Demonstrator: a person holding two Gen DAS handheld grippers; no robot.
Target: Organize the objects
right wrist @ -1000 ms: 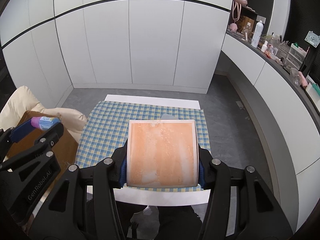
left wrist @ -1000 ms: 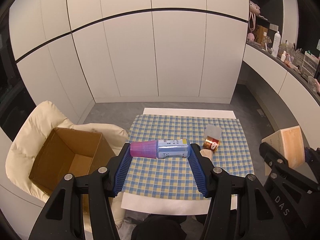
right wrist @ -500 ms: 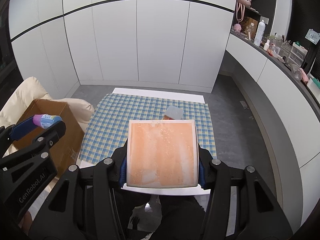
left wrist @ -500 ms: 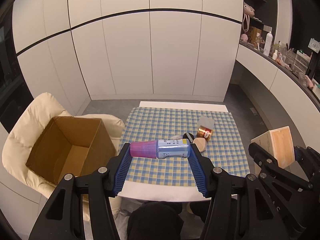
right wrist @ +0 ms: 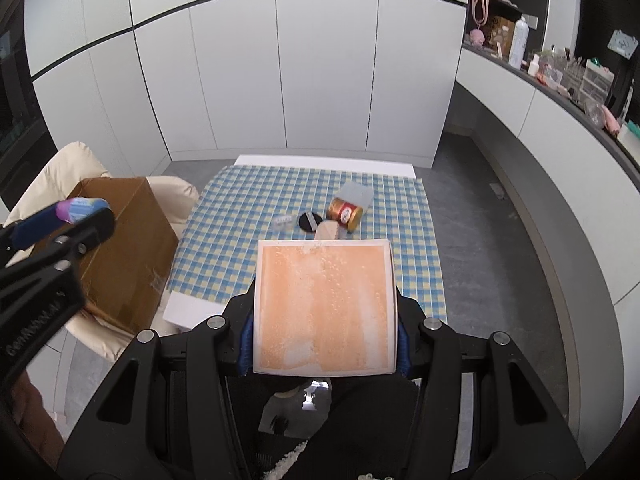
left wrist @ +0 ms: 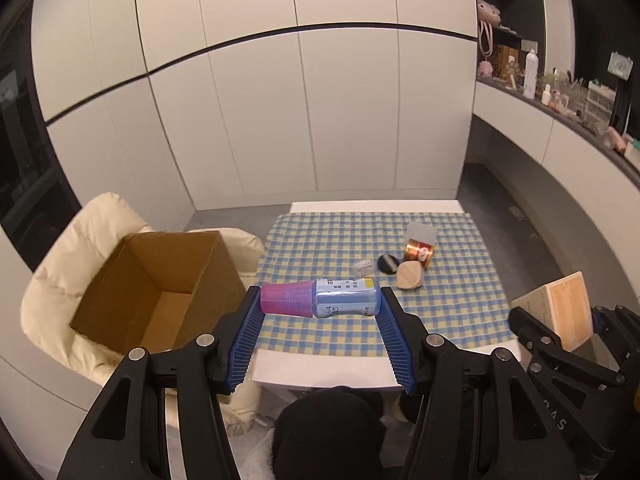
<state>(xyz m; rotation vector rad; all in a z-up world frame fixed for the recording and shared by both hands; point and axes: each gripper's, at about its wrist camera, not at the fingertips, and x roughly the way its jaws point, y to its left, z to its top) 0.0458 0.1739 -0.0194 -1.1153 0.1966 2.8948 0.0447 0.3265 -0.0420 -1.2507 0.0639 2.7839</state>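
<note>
Carrying step, by the look of it: both hands loaded, both held above the near edge of the table, nothing yet put away. Next move probably calls for swinging left over the open cardboard box on the cream chair and lowering each load inside before letting go; bottle first, being nearer the box.

Left gripper: clamped endwise on a lying bottle, pink cap against one blue pad, blue labelled body against the other, jaws set fairly wide to span its length. Held in the air, clear of the checked cloth.

Right gripper: closed on a flat orange box, pads pressing its two side edges, broad face up toward the camera.

Left on the cloth, near its far right part: a gold tin, a black round puff, a beige puff, a small clear case and a pale plastic tub, close together.
</note>
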